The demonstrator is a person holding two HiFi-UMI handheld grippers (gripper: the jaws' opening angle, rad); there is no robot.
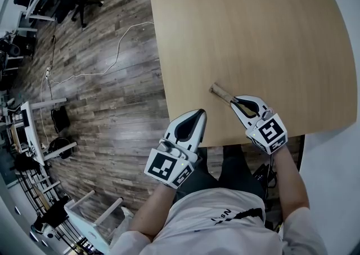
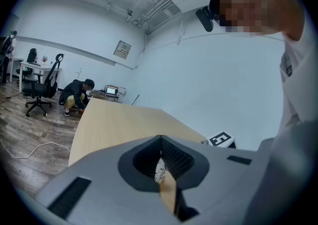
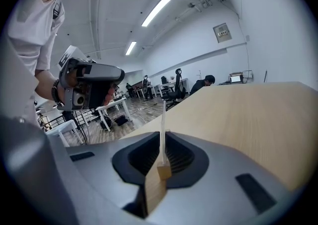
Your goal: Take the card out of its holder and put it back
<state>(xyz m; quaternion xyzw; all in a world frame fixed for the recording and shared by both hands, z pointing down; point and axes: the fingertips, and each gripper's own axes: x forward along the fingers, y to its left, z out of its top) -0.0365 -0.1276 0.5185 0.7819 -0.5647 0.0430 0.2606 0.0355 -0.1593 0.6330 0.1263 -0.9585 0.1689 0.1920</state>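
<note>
We see the card [image 3: 163, 129] only edge-on, as a thin white line standing up from the small end block of a wooden holder [image 3: 163, 172]. It rises in the middle of the gap, with one finger on each side. The fingers of the right gripper [image 1: 235, 102] are pressed together on the holder's strip. From above, the holder's far end [image 1: 221, 93] pokes out past those fingertips, over the tabletop [image 1: 253, 34] near its front edge. The left gripper [image 1: 198, 115] sits well apart, at the tabletop's near corner. Its fingers are closed on a small tan piece [image 2: 169, 191] with a pale printed tip, and we cannot tell what that piece is.
</note>
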